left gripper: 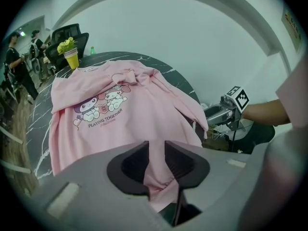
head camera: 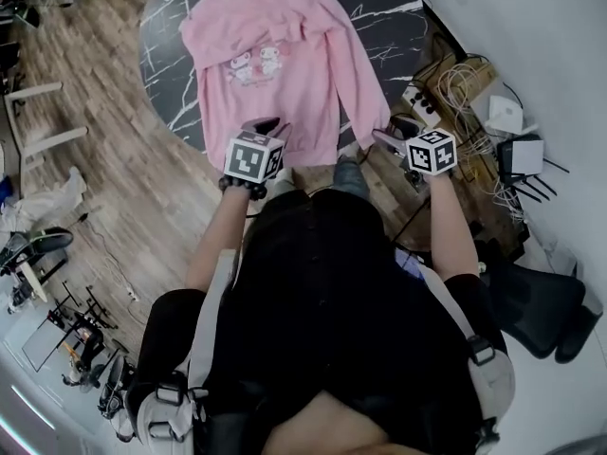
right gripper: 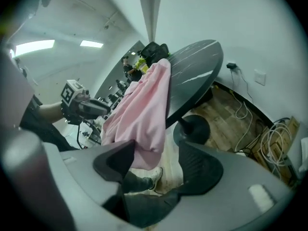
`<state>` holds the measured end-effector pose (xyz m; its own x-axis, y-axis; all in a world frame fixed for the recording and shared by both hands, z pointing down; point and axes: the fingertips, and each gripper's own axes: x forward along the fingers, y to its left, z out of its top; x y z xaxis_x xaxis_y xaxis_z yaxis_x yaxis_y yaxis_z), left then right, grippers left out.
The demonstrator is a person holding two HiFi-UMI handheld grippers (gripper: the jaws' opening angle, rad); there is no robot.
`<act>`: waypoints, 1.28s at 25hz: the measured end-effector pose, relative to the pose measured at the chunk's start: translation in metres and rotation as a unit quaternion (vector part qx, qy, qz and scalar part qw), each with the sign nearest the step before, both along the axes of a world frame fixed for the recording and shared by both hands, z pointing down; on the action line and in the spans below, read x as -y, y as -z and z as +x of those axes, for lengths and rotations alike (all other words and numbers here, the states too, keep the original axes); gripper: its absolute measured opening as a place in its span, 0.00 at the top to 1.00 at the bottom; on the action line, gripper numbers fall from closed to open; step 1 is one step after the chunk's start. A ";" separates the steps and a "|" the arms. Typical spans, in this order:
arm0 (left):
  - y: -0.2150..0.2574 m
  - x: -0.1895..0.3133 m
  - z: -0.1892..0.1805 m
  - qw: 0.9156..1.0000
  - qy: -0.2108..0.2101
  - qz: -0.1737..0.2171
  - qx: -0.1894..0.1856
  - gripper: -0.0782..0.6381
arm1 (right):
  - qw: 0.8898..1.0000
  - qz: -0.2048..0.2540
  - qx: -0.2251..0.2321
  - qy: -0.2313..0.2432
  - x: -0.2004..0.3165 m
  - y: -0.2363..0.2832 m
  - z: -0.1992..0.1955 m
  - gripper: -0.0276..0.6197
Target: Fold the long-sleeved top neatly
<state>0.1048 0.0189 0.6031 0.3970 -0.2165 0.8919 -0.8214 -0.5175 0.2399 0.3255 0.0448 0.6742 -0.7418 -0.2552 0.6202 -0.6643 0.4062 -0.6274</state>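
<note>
A pink long-sleeved top (head camera: pixel 275 55) with a cartoon print lies front-up on the round black marble table (head camera: pixel 379 8). My left gripper (head camera: pixel 266 127) is at the top's near hem, and in the left gripper view its jaws (left gripper: pixel 156 148) are shut on a bunched fold of that pink hem (left gripper: pixel 156 186). My right gripper (head camera: pixel 394 131) is at the table's near right edge, where the right sleeve (right gripper: pixel 144 109) hangs over the rim. Its jaws (right gripper: pixel 158 150) stand wide open; the sleeve end (right gripper: pixel 144 153) hangs between them, beside the left jaw, unpressed.
Cables, power strips and white boxes (head camera: pixel 474 93) lie on the floor at the right by the wall. A black chair (head camera: pixel 541 301) stands at the right. A yellow cup with flowers (left gripper: pixel 71 57) sits at the table's far edge. The table's pedestal (right gripper: pixel 192 129) is below.
</note>
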 end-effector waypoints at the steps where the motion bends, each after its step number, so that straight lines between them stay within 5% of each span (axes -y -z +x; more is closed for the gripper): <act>1: -0.001 -0.001 0.001 1.000 0.004 -0.001 0.003 0.73 | 1.000 0.000 0.003 0.020 0.001 0.000 -0.001 0.55; 6: -0.001 -0.005 -0.001 0.999 0.029 -0.007 0.012 0.74 | 0.996 -0.009 0.012 0.093 0.001 -0.001 -0.006 0.55; 11: -0.002 -0.004 -0.002 0.999 0.038 -0.011 0.008 0.74 | 0.990 -0.003 -0.011 0.143 -0.005 0.010 -0.002 0.84; 17: -0.001 0.012 0.006 0.999 0.034 -0.002 -0.004 0.74 | 0.995 0.036 -0.043 0.085 0.035 0.044 0.053 0.91; 21: -0.001 0.020 0.014 0.999 0.031 -0.004 -0.018 0.74 | 0.991 0.074 -0.107 0.040 0.078 0.067 0.099 0.91; 26: 0.001 0.031 0.017 0.999 0.035 -0.002 -0.026 0.75 | 0.959 0.120 -0.257 -0.002 0.132 0.079 0.153 0.91; 32: 0.005 0.040 0.018 0.998 0.047 0.000 -0.031 0.75 | 0.914 0.176 -0.364 -0.041 0.204 0.110 0.199 0.91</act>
